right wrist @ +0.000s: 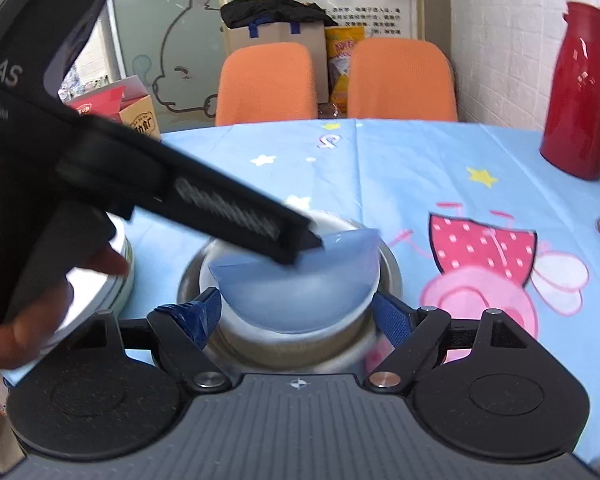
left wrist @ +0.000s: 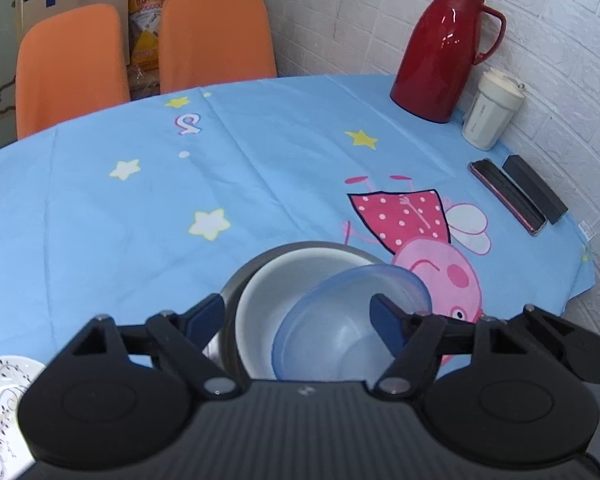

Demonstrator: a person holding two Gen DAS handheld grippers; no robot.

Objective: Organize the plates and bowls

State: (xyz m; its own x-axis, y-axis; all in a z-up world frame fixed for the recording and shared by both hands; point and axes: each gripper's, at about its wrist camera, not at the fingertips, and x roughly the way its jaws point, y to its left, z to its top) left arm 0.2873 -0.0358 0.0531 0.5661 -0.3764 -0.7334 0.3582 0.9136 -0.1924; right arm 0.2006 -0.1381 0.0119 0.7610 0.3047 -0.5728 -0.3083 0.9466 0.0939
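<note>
**Asker:** Where do the bowls sit relative to the left gripper (left wrist: pixel 298 314)?

**Describer:** In the left wrist view its two blue-padded fingers are spread wide. Between them, and slightly ahead, sits a nested stack: a metal bowl (left wrist: pixel 230 292) outermost, a white bowl (left wrist: pixel 260 304) inside it, and a translucent blue bowl (left wrist: pixel 340 332) innermost, tilted toward the right finger. The right fingertip (left wrist: pixel 384 316) overlaps the blue bowl's rim, but whether it touches cannot be told. The left finger lies just outside the metal rim.

**Asker:** And the right gripper (right wrist: pixel 298 312)?

**Describer:** Its jaws are also wide, grasping nothing. In the right wrist view the same stack sits between and just ahead of the fingertips, the blue bowl (right wrist: pixel 296 292) tilted inside the white one (right wrist: pixel 356 312), the metal bowl's (right wrist: pixel 392 268) rim outside both. The left gripper's body reaches in from the upper left, its tip at the blue bowl's far rim, with the person's hand (right wrist: pixel 40 312) holding it.

**Asker:** Anything else near the jaws?

**Describer:** To the left of the left gripper's jaws, a patterned plate (left wrist: pixel 4 392) lies at the frame's lower edge. Well ahead and right of them stand a red thermos jug (left wrist: pixel 444 52) and a white cup (left wrist: pixel 490 108) by the wall, with two dark flat objects nearer, all on a blue cartoon tablecloth (left wrist: pixel 140 184). Two orange chairs (left wrist: pixel 216 36) stand beyond the table.
</note>
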